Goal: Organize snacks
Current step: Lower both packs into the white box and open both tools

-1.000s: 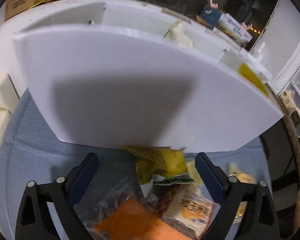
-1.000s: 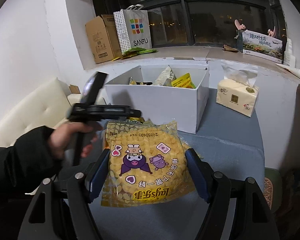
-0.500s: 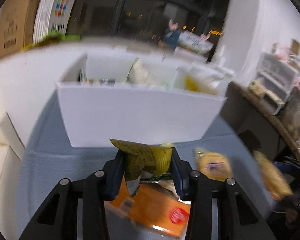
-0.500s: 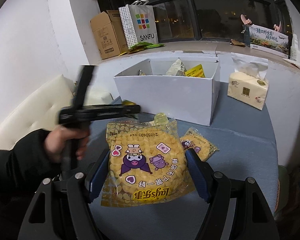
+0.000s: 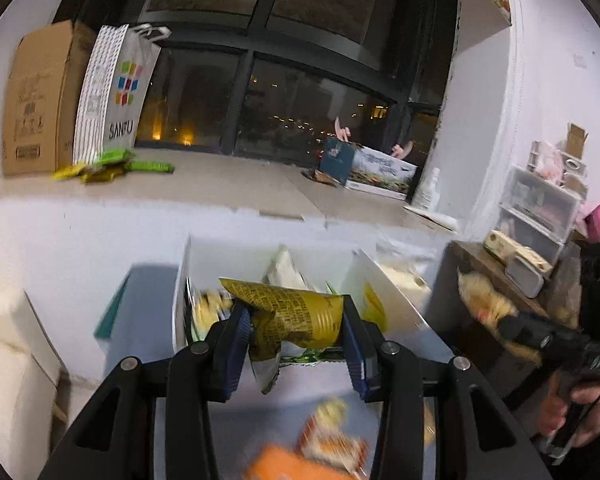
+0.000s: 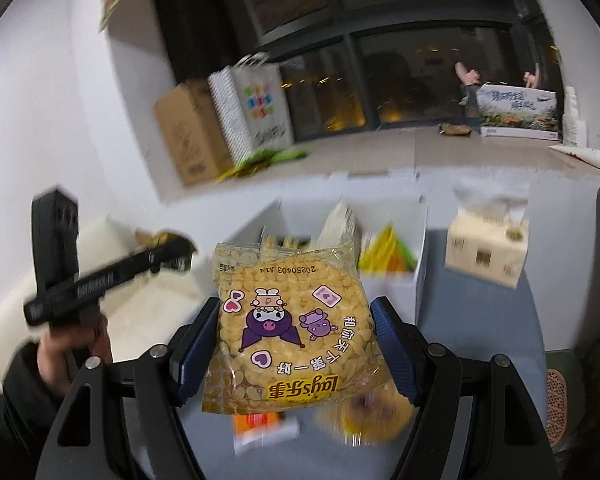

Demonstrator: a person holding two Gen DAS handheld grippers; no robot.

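Observation:
My left gripper (image 5: 296,320) is shut on a crumpled yellow snack packet (image 5: 296,314) and holds it raised in front of the white divided box (image 5: 396,304), which holds several snacks. My right gripper (image 6: 294,320) is shut on a clear Lay's bag of yellow chips (image 6: 292,332) with purple cartoon figures, held up before the same white box (image 6: 414,280). The left gripper also shows at the left of the right wrist view (image 6: 172,252), and the right gripper at the right of the left wrist view (image 5: 512,326).
Loose snack packs lie on the blue cloth below, an orange one (image 5: 284,464) and a round yellow one (image 6: 372,412). A tissue pack (image 6: 486,248) stands right of the box. A cardboard box (image 5: 36,96) and SANFU bag (image 5: 116,92) sit on the sill.
My left gripper closed on the yellow packet and lifted it from the table up to box height. My right gripper rose and moved toward the box with the Lay's bag.

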